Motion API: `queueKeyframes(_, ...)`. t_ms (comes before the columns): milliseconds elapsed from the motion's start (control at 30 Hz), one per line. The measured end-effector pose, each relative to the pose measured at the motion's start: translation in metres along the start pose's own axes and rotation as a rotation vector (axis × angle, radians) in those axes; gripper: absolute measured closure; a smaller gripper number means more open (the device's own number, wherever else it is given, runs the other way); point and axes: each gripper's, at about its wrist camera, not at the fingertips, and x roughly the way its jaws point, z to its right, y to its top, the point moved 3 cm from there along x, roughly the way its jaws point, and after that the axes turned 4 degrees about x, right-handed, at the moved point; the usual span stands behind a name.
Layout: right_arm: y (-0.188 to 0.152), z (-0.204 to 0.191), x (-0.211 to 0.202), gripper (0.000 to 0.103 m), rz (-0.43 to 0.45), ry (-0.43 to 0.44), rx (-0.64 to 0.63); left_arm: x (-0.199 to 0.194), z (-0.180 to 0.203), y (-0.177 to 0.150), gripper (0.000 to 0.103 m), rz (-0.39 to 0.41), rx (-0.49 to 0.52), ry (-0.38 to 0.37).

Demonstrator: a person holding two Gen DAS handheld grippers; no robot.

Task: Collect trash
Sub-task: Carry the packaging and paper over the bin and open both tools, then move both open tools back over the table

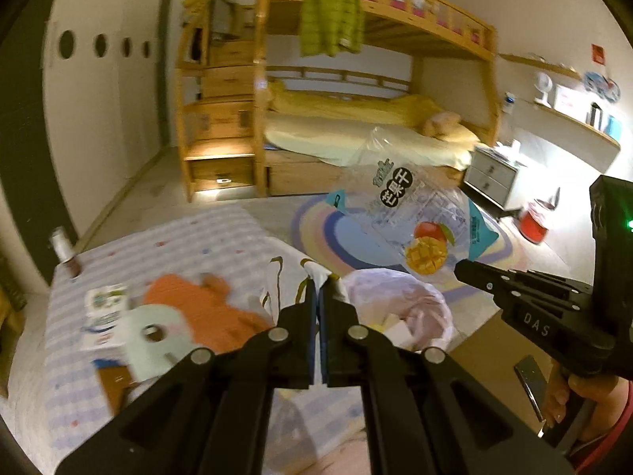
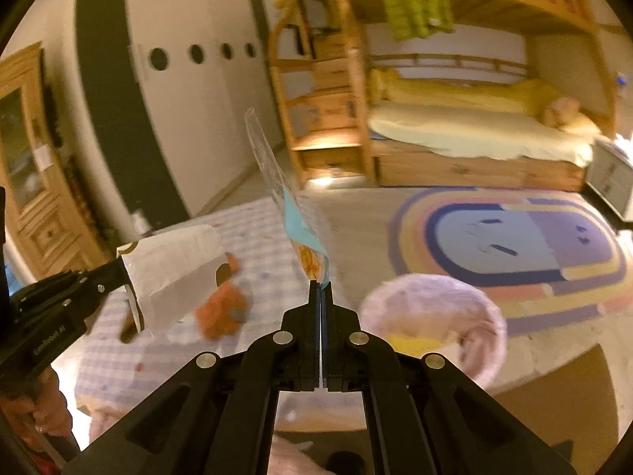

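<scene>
L gripper (image 1: pixel 319 281) is pinching a white paper bag (image 2: pixel 170 273) by its edge, jaws pressed together on it. In the R wrist view the bag is hanging in the air off that gripper, over the checked blanket (image 2: pixel 257 221), brown trim showing along its rim. In the L wrist view only a bit of the bag's white-and-brown edge is poking out above the fingertips.

R gripper (image 2: pixel 321 283) is clamping a mango snack pouch (image 1: pixel 411 217) at its bottom corner, jaws tight on it. The pouch is standing up in the air, mostly clear plastic w/ blue corners and a mango pic; in the R wrist view it's showing edge-on as a thin strip. It's hovering above and just behind the bin (image 1: pixel 399 304).

The bin, lined w/ a pale pink bag, is sitting on the floor beside the blanket, near the rug (image 2: pixel 526 245); something yellow and white is lying inside.

On the blanket: an orange plush (image 1: pixel 205 308), a small white packet (image 1: pixel 105 316) to its left, and a small bottle (image 1: pixel 65 251) standing near the far-left corner. All blurred, so no finer detail.

Bunk bed (image 1: pixel 356 91) w/ a green jacket (image 1: pixel 330 16) hanging off the top rail is filling the back wall.
</scene>
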Motion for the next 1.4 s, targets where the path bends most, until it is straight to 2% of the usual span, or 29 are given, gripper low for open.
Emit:
queueKeyframes(200,-0.008,0.051,0.006,0.103,-0.024,-0.093,0.087,0.041,0.040,0.003,0.103,-0.046,0.065,-0.084)
queueKeyframes(467,-0.019,0.099,0.017,0.103,-0.062,-0.185,0.154,0.086,0.075,0.011,0.103,-0.092,0.124,-0.153)
queueKeyframes(667,-0.026,0.133,0.040,0.103,-0.129,-0.240,0.205,0.130,0.101,0.016,0.103,-0.145,0.172,-0.173)
queueKeyframes(833,-0.030,0.153,0.064,0.103,-0.179,-0.248,0.238,0.162,0.112,0.019,0.102,-0.188,0.198,-0.176)
queueKeyframes(867,-0.030,0.156,0.070,0.103,-0.191,-0.244,0.247,0.167,0.112,0.019,0.100,-0.199,0.201,-0.176)
queueKeyframes(900,-0.031,0.159,0.075,0.103,-0.199,-0.242,0.254,0.173,0.113,0.019,0.092,-0.213,0.202,-0.177)
queueKeyframes(933,-0.031,0.161,0.080,0.101,-0.211,-0.236,0.255,0.177,0.112,0.018,0.078,-0.222,0.200,-0.175)
queueKeyframes(967,-0.031,0.161,0.083,0.098,-0.218,-0.231,0.253,0.179,0.111,0.018,0.068,-0.224,0.195,-0.171)
queueKeyframes(1000,-0.031,0.161,0.087,0.098,-0.226,-0.227,0.254,0.180,0.110,0.017,0.051,-0.225,0.188,-0.168)
queueKeyframes(1033,-0.031,0.162,0.089,0.098,-0.230,-0.229,0.256,0.181,0.107,0.017,0.047,-0.224,0.175,-0.165)
queueKeyframes(1100,-0.032,0.161,0.093,0.082,-0.245,-0.215,0.264,0.180,0.102,0.015,0.047,-0.229,0.162,-0.162)
queueKeyframes(1133,-0.031,0.160,0.092,0.068,-0.243,-0.214,0.265,0.178,0.099,0.015,0.047,-0.228,0.157,-0.155)
queueKeyframes(1167,-0.031,0.158,0.088,0.064,-0.231,-0.214,0.262,0.175,0.095,0.015,0.046,-0.225,0.149,-0.144)
queueKeyframes(1400,-0.021,0.147,0.057,0.064,-0.162,-0.183,0.274,0.135,0.068,0.015,0.045,-0.164,0.104,-0.063)
